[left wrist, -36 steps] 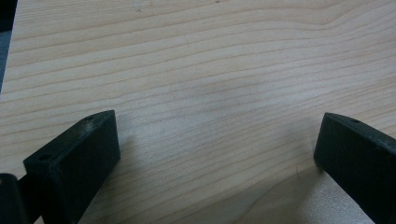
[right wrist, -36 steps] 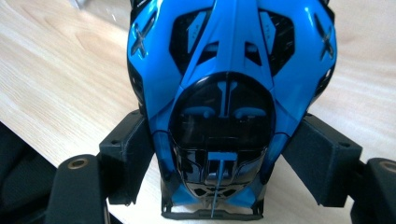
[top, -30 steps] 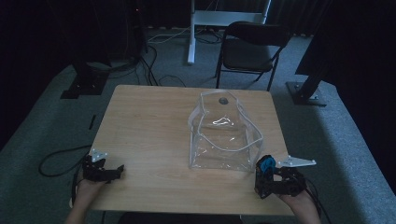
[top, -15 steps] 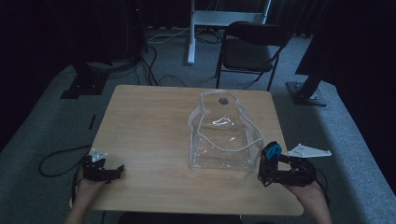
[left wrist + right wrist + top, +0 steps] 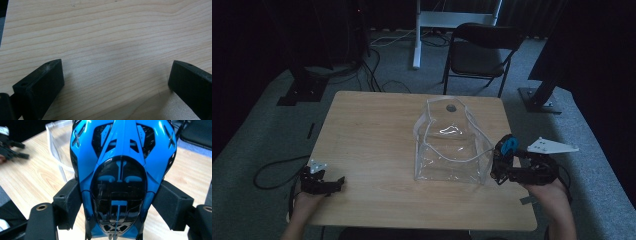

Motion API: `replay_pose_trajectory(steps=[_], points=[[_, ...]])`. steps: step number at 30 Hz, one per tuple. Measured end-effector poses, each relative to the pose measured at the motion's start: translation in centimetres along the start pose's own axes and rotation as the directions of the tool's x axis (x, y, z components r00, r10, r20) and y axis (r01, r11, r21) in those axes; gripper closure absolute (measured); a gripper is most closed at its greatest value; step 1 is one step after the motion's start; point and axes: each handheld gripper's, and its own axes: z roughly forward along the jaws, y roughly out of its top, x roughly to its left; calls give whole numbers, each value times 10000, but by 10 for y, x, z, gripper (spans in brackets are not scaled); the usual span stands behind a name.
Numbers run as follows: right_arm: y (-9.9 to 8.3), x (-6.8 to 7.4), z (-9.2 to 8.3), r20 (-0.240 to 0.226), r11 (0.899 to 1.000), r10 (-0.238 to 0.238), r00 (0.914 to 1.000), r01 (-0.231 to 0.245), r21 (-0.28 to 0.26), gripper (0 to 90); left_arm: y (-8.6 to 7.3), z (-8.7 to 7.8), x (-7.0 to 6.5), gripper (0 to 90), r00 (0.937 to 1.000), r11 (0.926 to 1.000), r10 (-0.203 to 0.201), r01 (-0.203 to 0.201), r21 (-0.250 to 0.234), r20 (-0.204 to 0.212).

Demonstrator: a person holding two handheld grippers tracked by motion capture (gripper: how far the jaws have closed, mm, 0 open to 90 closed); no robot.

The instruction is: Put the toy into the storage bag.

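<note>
A blue and black toy car [image 5: 122, 170] sits between the black jaws of my right gripper [image 5: 122, 207], which is shut on its sides. In the high view that right gripper [image 5: 504, 160] holds the toy car [image 5: 508, 145] above the table, just right of a clear plastic bag [image 5: 452, 145] that stands open on the wood. My left gripper [image 5: 332, 184] rests at the table's front left corner. Its jaws stand wide apart over bare wood [image 5: 112, 50] with nothing between them.
The wooden table [image 5: 372, 130] has free room on its left half. A black folding chair [image 5: 482, 55] and a white desk leg [image 5: 417, 35] stand behind the table. Cables [image 5: 272, 170] trail on the grey carpet at the left.
My right gripper has risen from the table with the toy car and now sits higher beside the bag's right wall. The left gripper has stayed put.
</note>
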Motion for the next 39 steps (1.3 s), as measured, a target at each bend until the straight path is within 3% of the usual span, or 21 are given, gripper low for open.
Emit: replay_pose_trajectory(steps=[6,16,27,39], points=[[22,3,-2,-94,9988,-410,9991,408,-254,263,0,0,0,7,10000,10000,8,-8,9,1],[55,4,1,-626,9952,-774,9950,734,-648,263,0,0,0,7,10000,10000,3,-3,-5,-2],[87,3,20,-986,9920,-1239,9874,1209,-356,263,0,0,0,7,10000,10000,2,-2,-6,0],[106,7,49,-1482,9875,-1556,9766,1578,36,263,0,0,0,7,10000,10000,1,-1,-7,-1]])
